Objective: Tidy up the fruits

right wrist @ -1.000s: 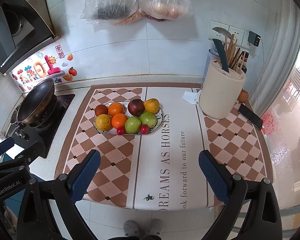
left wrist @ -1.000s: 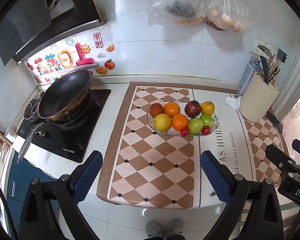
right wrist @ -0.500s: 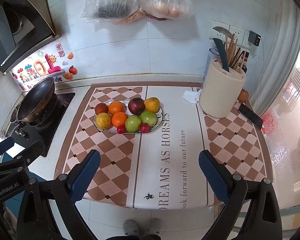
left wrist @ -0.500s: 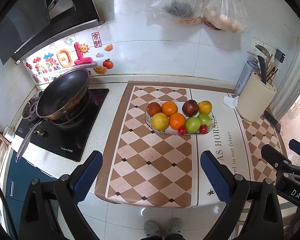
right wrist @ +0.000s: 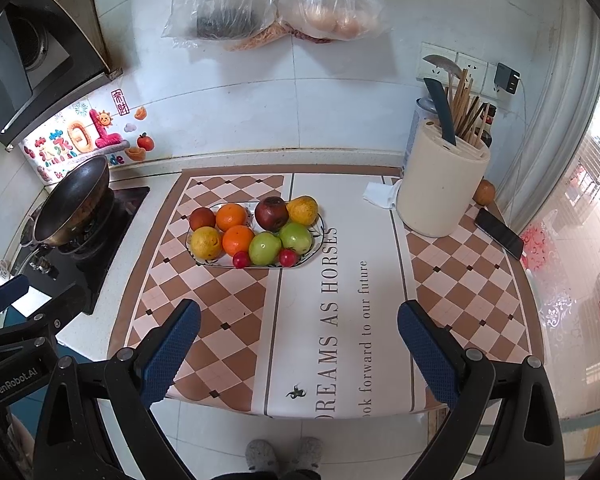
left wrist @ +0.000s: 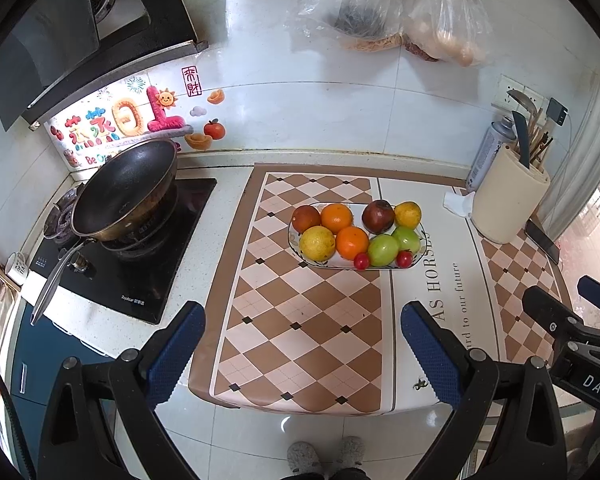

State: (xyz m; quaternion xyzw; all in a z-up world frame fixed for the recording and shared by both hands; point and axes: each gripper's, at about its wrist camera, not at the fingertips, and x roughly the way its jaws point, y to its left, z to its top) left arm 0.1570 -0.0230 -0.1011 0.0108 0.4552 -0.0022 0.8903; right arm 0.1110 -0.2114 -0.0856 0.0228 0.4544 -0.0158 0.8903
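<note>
An oval white plate (left wrist: 422, 254) (right wrist: 319, 240) on the checked counter mat holds several fruits in two rows: two oranges (left wrist: 352, 242) (right wrist: 238, 239), a yellow citrus (left wrist: 317, 243) (right wrist: 206, 243), two green apples (left wrist: 383, 249) (right wrist: 265, 248), a dark red apple (left wrist: 378, 216) (right wrist: 271, 213) and two small red fruits (left wrist: 361, 261). My left gripper (left wrist: 302, 350) hangs open over the mat's near edge, well short of the plate. My right gripper (right wrist: 299, 350) is open too, over the mat's lettered strip. Neither holds anything.
A black wok (left wrist: 126, 192) sits on the stove at the left. A cream utensil holder (right wrist: 442, 186) with a knife, a white tissue (right wrist: 380, 194), a phone (right wrist: 499, 233) and one loose orange fruit (right wrist: 485, 192) stand at the right. Two plastic bags (right wrist: 276, 4) hang on the wall.
Both grippers have drawn back slightly from the counter, so the plate looks a little farther off. The fruits have not moved.
</note>
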